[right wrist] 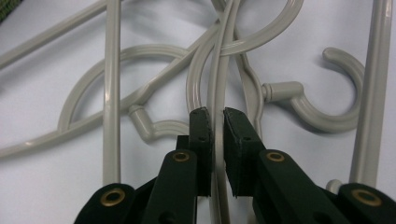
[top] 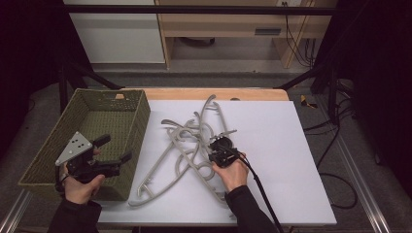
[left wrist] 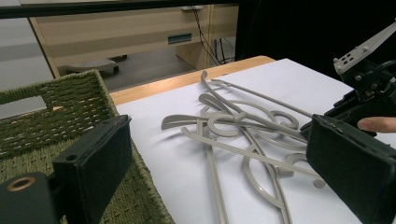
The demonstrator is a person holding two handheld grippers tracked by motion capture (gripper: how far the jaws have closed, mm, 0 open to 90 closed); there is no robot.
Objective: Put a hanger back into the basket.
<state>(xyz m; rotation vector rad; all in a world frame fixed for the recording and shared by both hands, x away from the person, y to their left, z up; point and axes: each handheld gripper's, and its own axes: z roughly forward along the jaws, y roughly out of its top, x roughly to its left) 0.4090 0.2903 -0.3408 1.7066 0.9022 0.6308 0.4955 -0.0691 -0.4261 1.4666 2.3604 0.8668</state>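
Resting empty at the white table's (top: 291, 145) left edge, olive woven basket (top: 138, 114); tangled grey plastic hangers (top: 192, 145) mid-table, none moved yet. Hovering wide-jawed over the basket, left gripper (top: 114, 154); clamped on one hanger's bar, right gripper (right wrist: 217, 122).

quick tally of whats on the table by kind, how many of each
grey plastic hangers: tangled in one pile, exact count unclear, about 4
green woven basket: 1
white board under the hangers: 1
handheld claws: 2, the left claw open over the basket, the right claw shut on a hanger bar
total: about 8
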